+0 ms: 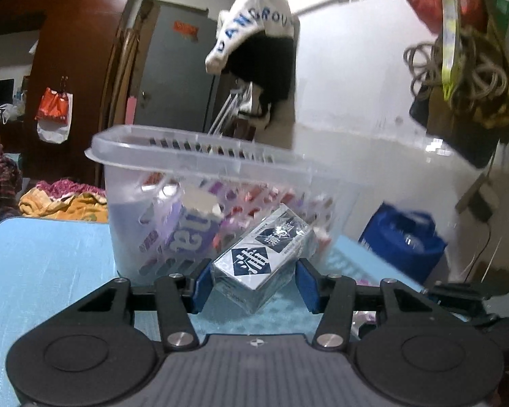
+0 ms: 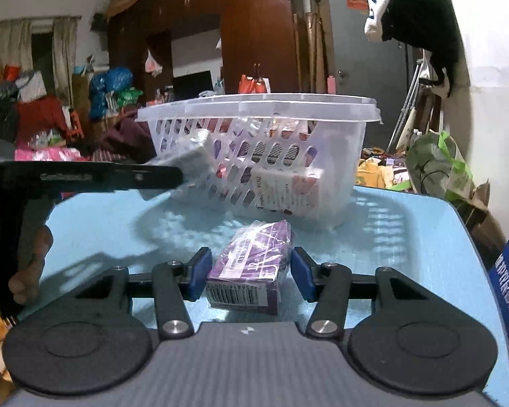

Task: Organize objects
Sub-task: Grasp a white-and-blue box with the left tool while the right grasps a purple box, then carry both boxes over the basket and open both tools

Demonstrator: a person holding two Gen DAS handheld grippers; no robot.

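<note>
The left gripper is clamped on a white box with dark blue diamonds, wrapped in clear film and held tilted just in front of the clear plastic basket. The right gripper has its blue pads against the sides of a purple box, which seems to rest on the table near the basket. The film is probably slippery, so the tilted white box may twist or slide out of the pads on the way up. It may also hit the wide rim and push the light basket away. The two grippers work close together, so they could bump over the basket. The table is pale blue and smooth, with the basket's shadow on it. The room behind is crowded: bags, clothes, dark wooden cupboards, a grey door.
</note>
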